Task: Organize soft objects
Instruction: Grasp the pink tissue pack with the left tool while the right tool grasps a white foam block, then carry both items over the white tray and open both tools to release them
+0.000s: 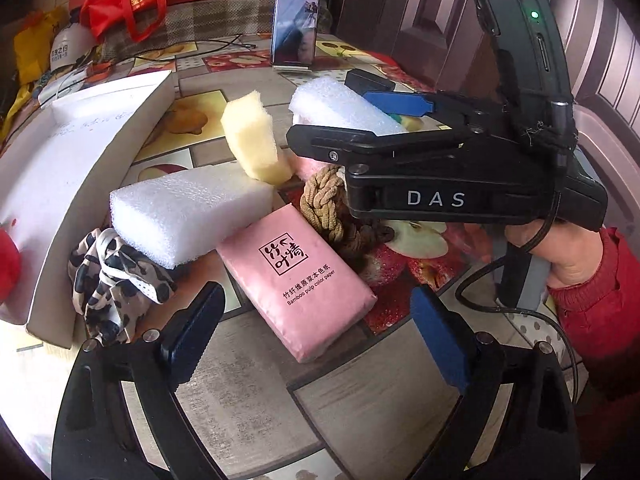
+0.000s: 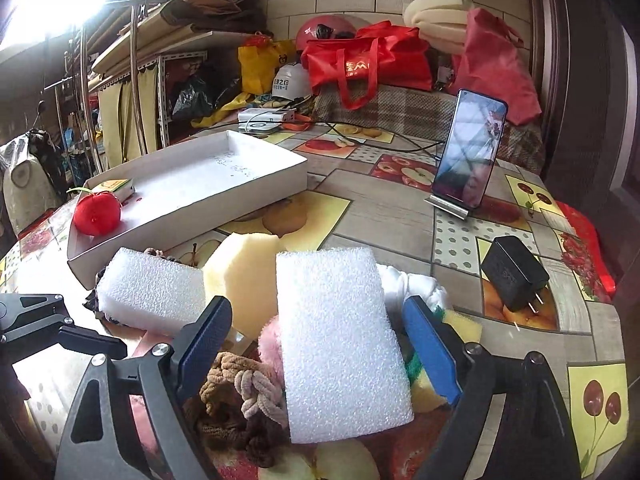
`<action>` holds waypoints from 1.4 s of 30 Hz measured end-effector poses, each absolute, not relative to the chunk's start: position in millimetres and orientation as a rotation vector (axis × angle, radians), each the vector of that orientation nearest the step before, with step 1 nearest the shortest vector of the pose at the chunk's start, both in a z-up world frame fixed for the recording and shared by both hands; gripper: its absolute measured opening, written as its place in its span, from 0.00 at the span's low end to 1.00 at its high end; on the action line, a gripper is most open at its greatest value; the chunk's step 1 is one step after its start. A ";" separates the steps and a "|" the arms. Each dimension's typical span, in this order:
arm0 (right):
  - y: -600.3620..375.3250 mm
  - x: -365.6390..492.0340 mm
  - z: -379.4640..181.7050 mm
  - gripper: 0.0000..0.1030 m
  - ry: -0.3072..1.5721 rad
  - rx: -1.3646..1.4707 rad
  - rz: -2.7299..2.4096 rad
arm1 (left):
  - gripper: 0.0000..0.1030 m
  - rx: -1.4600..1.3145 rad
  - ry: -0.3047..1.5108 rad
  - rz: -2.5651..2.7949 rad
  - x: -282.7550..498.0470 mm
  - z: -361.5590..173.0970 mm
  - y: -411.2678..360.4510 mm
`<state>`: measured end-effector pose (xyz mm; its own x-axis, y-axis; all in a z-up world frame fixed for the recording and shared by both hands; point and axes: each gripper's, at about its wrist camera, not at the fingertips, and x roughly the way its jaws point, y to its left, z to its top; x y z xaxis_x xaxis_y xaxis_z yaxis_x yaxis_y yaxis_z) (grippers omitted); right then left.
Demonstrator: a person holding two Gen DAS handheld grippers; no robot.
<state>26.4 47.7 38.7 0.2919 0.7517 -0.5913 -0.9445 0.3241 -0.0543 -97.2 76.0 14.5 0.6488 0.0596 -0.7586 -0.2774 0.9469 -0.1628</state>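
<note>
My left gripper (image 1: pixel 316 332) stands open over the table, and the near end of a pink tissue pack (image 1: pixel 296 280) lies between its pads without touching them. My right gripper (image 2: pixel 320 344) is open around a white foam block (image 2: pixel 340 340), which rests on the pile; neither pad visibly presses on it. In the left wrist view that right gripper (image 1: pixel 352 120) reaches in from the right over the same foam block (image 1: pixel 336 104). Around it lie a second foam block (image 1: pixel 188 216), a yellow sponge (image 1: pixel 252 140), braided rope knots (image 1: pixel 328 204) and a leopard-print cloth (image 1: pixel 108 276).
A shallow white box (image 2: pixel 192 196) stands at the left and holds a red plush apple (image 2: pixel 98 210). A phone on a stand (image 2: pixel 468 152) and a black charger (image 2: pixel 514 276) sit to the right. Red bags (image 2: pixel 360 60) and clutter line the back.
</note>
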 end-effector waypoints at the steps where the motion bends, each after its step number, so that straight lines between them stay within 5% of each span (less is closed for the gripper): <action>1: 46.7 26.7 39.0 0.85 0.516 -0.433 1.174 | 0.92 -0.281 0.862 0.200 -94.9 12.3 75.9; 6: 44.2 31.5 40.3 0.85 0.526 -0.418 1.158 | 0.91 -0.245 0.917 0.264 -80.6 6.1 77.4; 8: 44.8 32.4 40.8 0.85 0.531 -0.417 1.168 | 0.77 -0.227 0.915 0.277 -78.6 7.0 81.6; 9: 45.1 31.9 41.0 0.80 0.530 -0.420 1.173 | 0.64 -0.213 0.909 0.274 -79.2 8.4 82.2; 11: 45.3 32.3 40.6 0.52 0.537 -0.423 1.172 | 0.50 -0.198 0.900 0.246 -78.1 9.8 90.4; 12: 45.8 35.0 40.4 0.50 0.550 -0.415 1.177 | 0.48 -0.187 0.897 0.233 -78.5 10.2 92.2; 30: -13.3 25.9 69.6 0.49 0.290 -0.164 1.051 | 0.48 -0.066 0.440 0.301 -125.5 62.2 96.5; 42: -14.4 22.0 69.2 0.50 0.261 -0.171 1.009 | 0.48 -0.139 0.431 0.576 -133.4 54.8 139.3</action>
